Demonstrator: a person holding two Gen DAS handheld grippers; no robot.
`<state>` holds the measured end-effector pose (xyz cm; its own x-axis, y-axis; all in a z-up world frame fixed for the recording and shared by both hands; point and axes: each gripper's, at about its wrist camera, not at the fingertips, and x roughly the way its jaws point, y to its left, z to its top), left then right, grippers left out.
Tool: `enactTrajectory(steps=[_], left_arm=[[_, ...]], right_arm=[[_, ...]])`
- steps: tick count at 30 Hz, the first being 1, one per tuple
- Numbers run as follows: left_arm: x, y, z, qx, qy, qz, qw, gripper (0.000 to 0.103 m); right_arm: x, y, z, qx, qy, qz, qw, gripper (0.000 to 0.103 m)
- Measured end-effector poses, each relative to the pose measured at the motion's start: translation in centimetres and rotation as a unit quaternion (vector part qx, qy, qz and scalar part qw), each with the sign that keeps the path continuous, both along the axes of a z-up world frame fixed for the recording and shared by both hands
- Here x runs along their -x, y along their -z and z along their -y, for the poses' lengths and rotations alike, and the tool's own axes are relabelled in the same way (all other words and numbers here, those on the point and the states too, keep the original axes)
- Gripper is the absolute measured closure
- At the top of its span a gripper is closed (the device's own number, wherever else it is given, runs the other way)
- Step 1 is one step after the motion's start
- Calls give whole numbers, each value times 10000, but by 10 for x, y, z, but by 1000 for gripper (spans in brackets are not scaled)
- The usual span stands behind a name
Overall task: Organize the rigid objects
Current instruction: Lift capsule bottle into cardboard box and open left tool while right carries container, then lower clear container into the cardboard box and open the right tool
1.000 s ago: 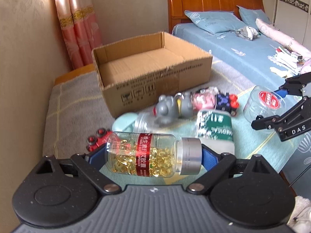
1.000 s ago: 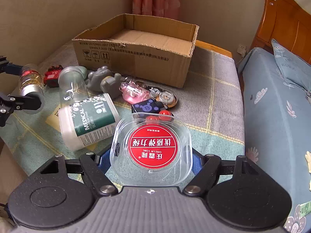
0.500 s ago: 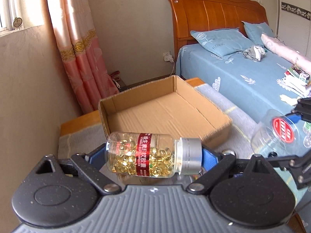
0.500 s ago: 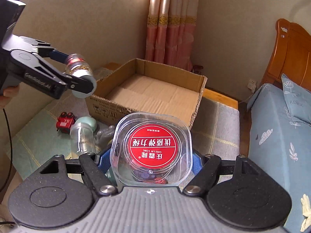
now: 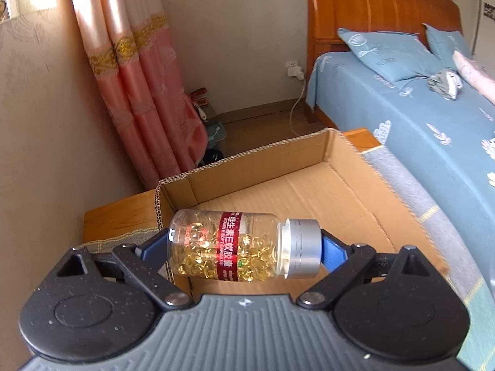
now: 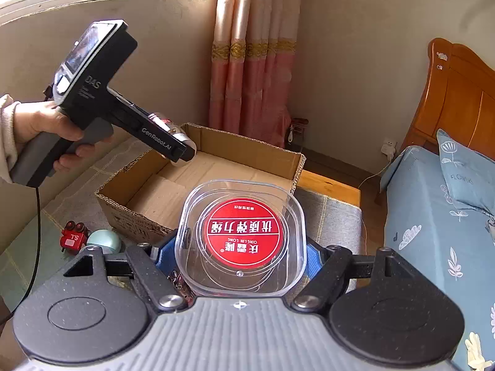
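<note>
- The left gripper point(image 5: 246, 247) is clamping a capsule bottle point(image 5: 225, 245) end to end, base against one blue pad and silver cap against the other, so the bottle is lying sideways at the lower centre of the left wrist view.
- In the right wrist view that bottle is hanging at centre left, above the near-left corner of the cardboard box point(image 6: 247, 151), not touching it.
- The box is sitting open on the worktop point(image 6: 334, 216); the part of its floor that shows is bare.
- The right gripper point(image 6: 239, 256) is squeezing a clear plastic container point(image 6: 241, 238) with a red label by its sides, at lower centre, short of the box's near wall.
- Judging by this, the step in hand is carrying both things to the box; the next move is calling for lowering the bottle inside before letting go.
- A red toy point(image 6: 71, 240) is waiting at lower left.
</note>
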<state>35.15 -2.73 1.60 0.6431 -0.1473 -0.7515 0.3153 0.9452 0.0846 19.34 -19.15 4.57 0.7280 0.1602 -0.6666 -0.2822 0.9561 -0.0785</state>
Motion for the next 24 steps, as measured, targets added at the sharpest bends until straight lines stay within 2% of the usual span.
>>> enactTrajectory(steps=[5, 9, 17, 24], left_arm=[[-21, 16, -5, -24, -400, 60, 9992, 7], [-16, 9, -10, 79, -347, 153, 9992, 7], [19, -12, -15, -119, -152, 353, 9992, 6], [65, -23, -31, -7, -230, 503, 9985, 3]], right_arm=[[-5, 3, 3, 58, 87, -30, 9999, 22], [-8, 4, 3, 74, 95, -58, 9999, 22], [-12, 0, -6, 52, 16, -62, 10000, 22], [-25, -6, -13, -71, -36, -59, 10000, 22]])
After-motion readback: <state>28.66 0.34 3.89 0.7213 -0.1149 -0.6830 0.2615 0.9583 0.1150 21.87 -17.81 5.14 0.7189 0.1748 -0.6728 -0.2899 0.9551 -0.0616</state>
